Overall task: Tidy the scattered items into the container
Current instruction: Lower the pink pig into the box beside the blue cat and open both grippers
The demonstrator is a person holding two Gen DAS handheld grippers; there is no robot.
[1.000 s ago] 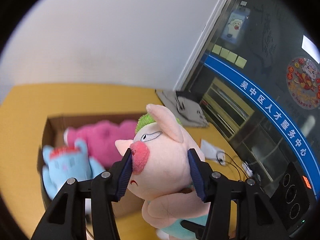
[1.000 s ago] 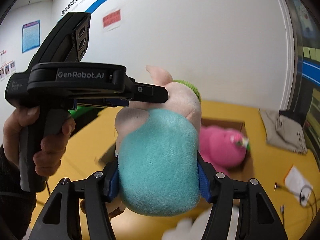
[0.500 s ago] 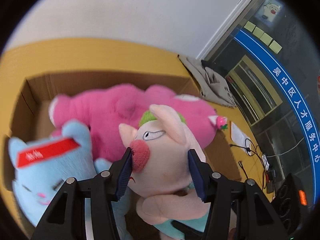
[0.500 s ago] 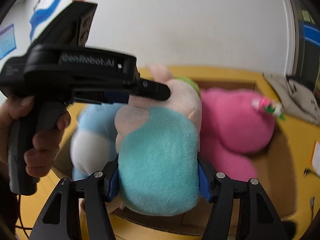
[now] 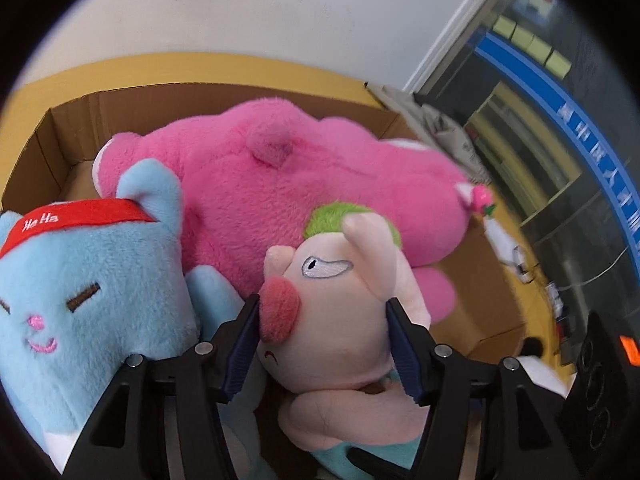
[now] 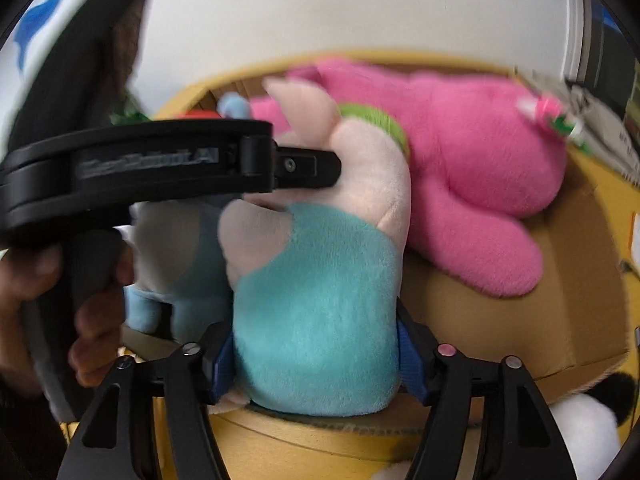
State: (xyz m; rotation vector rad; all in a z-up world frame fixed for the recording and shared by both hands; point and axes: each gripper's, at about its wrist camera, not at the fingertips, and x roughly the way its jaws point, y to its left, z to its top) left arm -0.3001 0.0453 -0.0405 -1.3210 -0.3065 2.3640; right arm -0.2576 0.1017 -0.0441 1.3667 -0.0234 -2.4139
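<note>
A pale pink pig plush (image 5: pixel 340 320) with green hair and a teal body (image 6: pixel 316 320) hangs low inside the cardboard box (image 5: pixel 120 108). My left gripper (image 5: pixel 322 340) has its pads on both sides of the pig's head, and its jaws are opening. My right gripper (image 6: pixel 316 360) has the teal body between its pads, jaws opening too. The left gripper's body (image 6: pixel 160 168) and a hand (image 6: pixel 92 344) fill the left of the right wrist view. A big pink plush (image 5: pixel 300 184) and a light blue cat plush (image 5: pixel 88 288) lie in the box beside the pig.
The box stands on a yellow table (image 5: pixel 160 68) against a white wall. A grey cloth (image 5: pixel 444 120), papers and cables (image 5: pixel 520 260) lie to the right of it. A white and black plush (image 6: pixel 580 432) sits outside the box's near wall (image 6: pixel 560 320).
Both grippers came down with the pig, from above the table into the box between the pink and blue plushes. Both pairs of jaws stand slightly wider.
</note>
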